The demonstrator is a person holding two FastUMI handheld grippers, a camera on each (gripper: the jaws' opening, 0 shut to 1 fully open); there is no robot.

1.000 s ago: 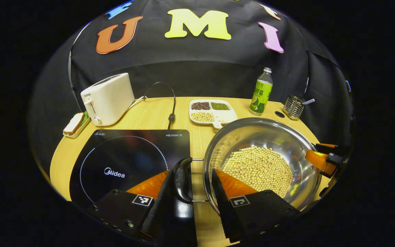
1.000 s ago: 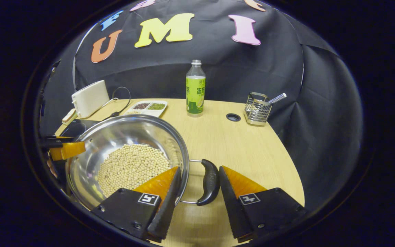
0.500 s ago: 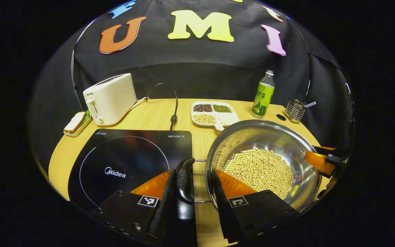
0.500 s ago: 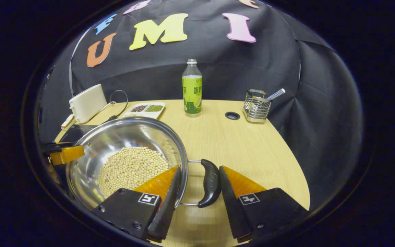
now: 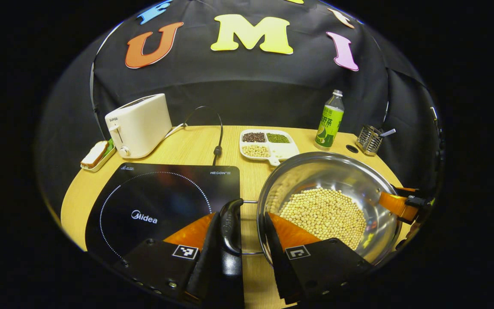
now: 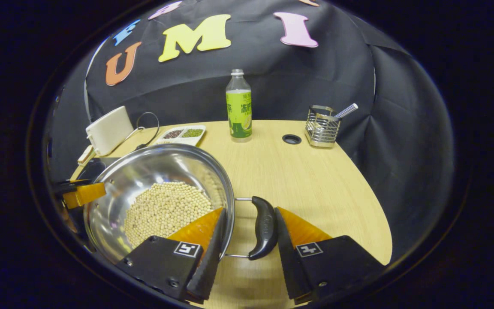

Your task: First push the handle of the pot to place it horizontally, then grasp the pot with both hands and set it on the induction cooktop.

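Pot [image 5: 328,201] of beans sits on the wooden table [image 6: 298,180], just right of the induction cooktop [image 5: 161,201]. Left gripper [image 5: 240,227] straddles the left handle [image 5: 230,221] and pot rim; right gripper [image 6: 247,231] likewise at the right handle [image 6: 264,227]. Both stand open, narrower than 1.0 s ago. Black cloth wall behind.

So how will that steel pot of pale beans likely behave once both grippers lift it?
The shiny steel pot probably feels heavy, given the mound of pale beans inside. The loose beans would likely slide and shift the weight if it tilts. Its black side handle hangs on thin wire loops and may swivel between the right gripper fingers.
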